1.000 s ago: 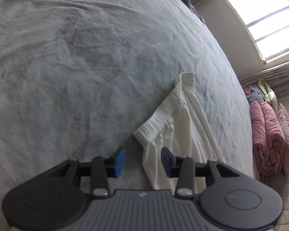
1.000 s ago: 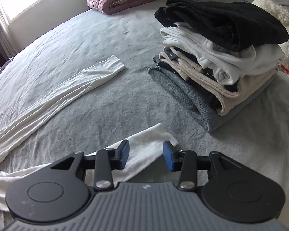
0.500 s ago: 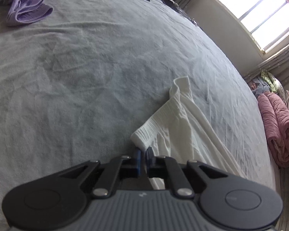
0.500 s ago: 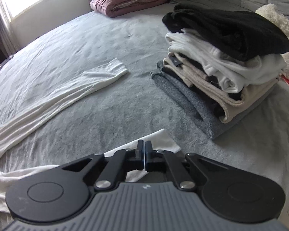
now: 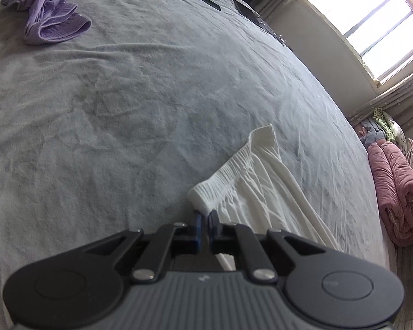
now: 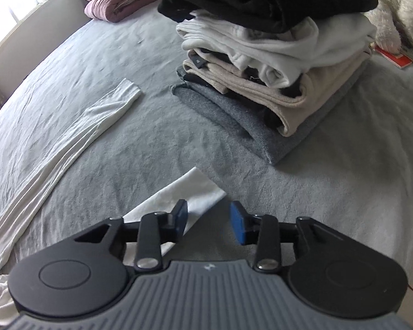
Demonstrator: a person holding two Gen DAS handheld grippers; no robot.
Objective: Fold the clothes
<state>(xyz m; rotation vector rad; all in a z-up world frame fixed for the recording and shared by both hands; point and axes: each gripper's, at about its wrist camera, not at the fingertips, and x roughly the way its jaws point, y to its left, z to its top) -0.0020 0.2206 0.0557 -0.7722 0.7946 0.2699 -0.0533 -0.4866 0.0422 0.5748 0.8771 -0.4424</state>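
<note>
A pair of white trousers (image 5: pixel 256 189) lies spread on a grey bedsheet (image 5: pixel 124 110); no box, basket or other container shows in either view. In the left wrist view the ribbed elastic waistband (image 5: pixel 228 170) runs from a raised far corner down to a near corner, and the fabric below it falls in soft lengthwise pleats. The left gripper (image 5: pixel 203 227) is clamped on that near waistband corner, its blue pads drawn nearly together with a thin fold of white cloth pinched between them. In the right wrist view the two legs lie apart: one long leg (image 6: pixel 68 143) stretches flat and creased towards the far left, its hem squared off, while the hem of the near leg (image 6: pixel 190 192) lies just ahead of the right gripper (image 6: pixel 209 221). That gripper's jaws are opening; the cloth runs under its left finger (image 6: pixel 180 217) and no pad presses on it. Beyond the hem sits a stack of folded clothes (image 6: pixel 275 63), grey at the bottom, then beige and white, with black on top. A crumpled lilac garment (image 5: pixel 49 19) rests well apart at the far side of the bed, and a rolled pink duvet (image 5: pixel 396 192) lies under the window (image 5: pixel 371 13).
</note>
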